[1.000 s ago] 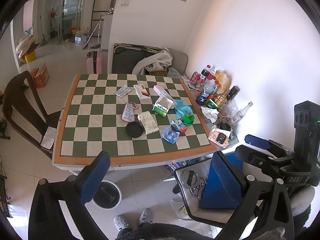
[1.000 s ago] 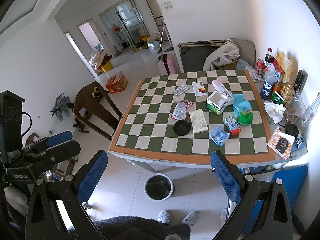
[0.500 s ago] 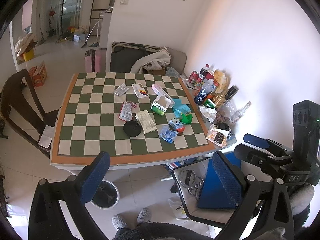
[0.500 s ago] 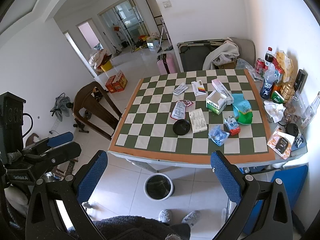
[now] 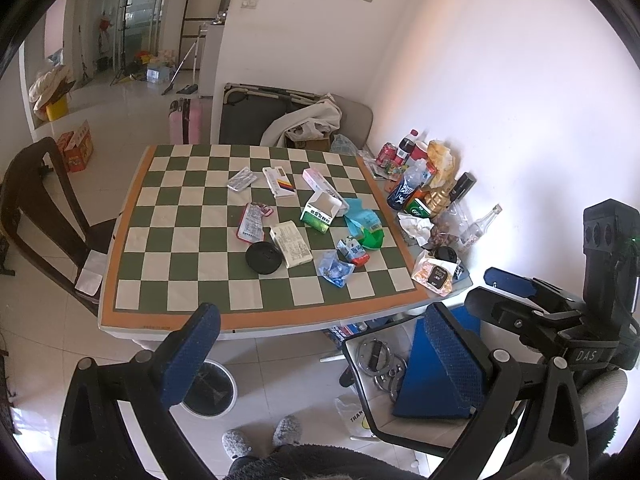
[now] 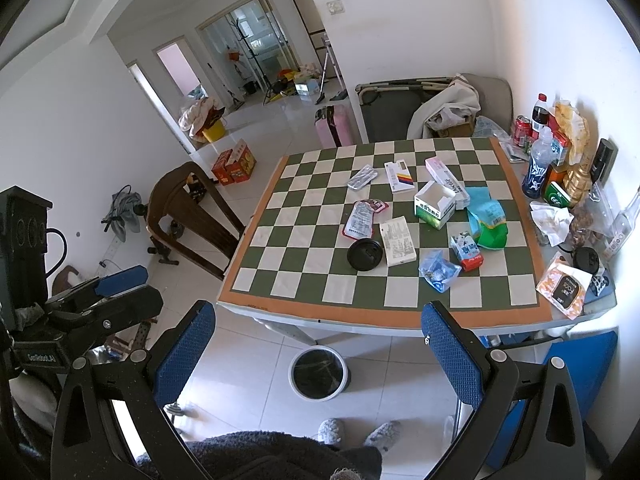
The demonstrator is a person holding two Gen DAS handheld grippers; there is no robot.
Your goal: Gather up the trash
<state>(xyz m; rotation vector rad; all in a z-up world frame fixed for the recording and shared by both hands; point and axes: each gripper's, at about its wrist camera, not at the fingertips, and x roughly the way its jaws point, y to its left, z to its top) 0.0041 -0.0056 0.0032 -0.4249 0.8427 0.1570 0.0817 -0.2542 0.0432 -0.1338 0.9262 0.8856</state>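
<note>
The checkered table (image 6: 280, 248) carries flat packets, an open green-and-white carton (image 6: 434, 206), a round black lid (image 6: 365, 255) and crumpled blue wrappers (image 6: 438, 270) toward its right edge. Bottles (image 6: 538, 168) crowd the right edge by the wall. A white-rimmed trash bin (image 6: 318, 374) stands on the floor below the near edge. A wooden chair (image 6: 188, 216) stands at the left edge. The left gripper (image 5: 316, 354) and right gripper (image 6: 318, 352) hover before the near edge, fingers apart, empty.

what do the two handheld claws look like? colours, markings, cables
Both match: black angular frames with silver screws, two fingers tipped with blue textured pads. Left claw; right claw. Seen from the other's camera, each carries a tall black box on top; the right claw's body reads "DAS", the left's has white lettering and a black cable looping off its box. The person wears dark fuzzy clothing and grey slippers.
</note>
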